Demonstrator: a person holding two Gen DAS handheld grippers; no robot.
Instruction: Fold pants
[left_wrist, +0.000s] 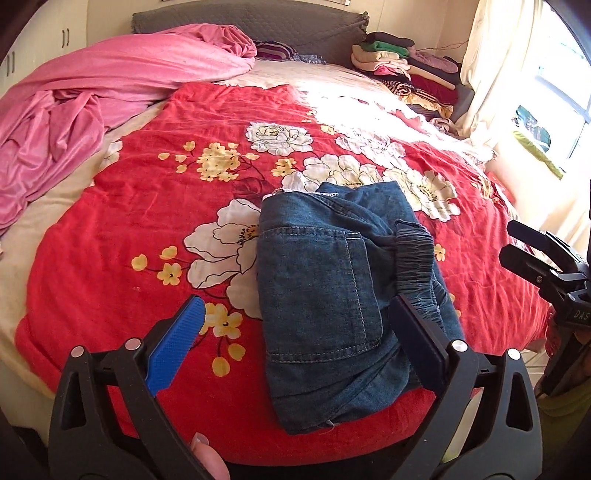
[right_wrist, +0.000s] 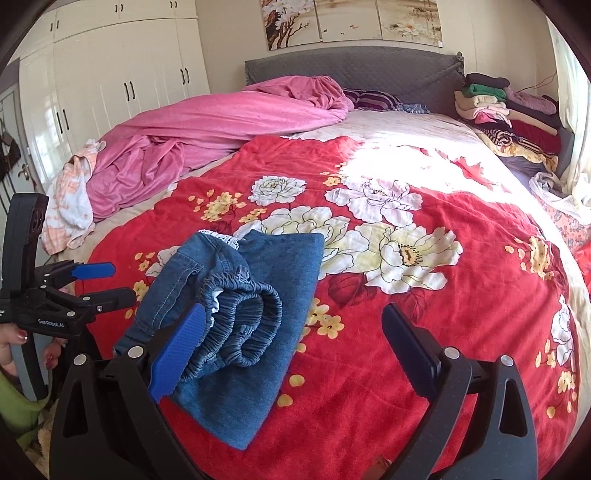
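The blue denim pants lie folded into a compact bundle on the red floral blanket near the bed's front edge, back pocket up, elastic waistband at the right. My left gripper is open above the bundle's near end, holding nothing. The right gripper shows at the right edge of this view. In the right wrist view the pants lie at the lower left, waistband rolled on top. My right gripper is open and empty, its blue pad beside the waistband. The left gripper is open left of the pants.
A crumpled pink blanket lies at the bed's far left. A stack of folded clothes sits at the far right by the grey headboard. White wardrobes stand at the left. A curtained window is at the right.
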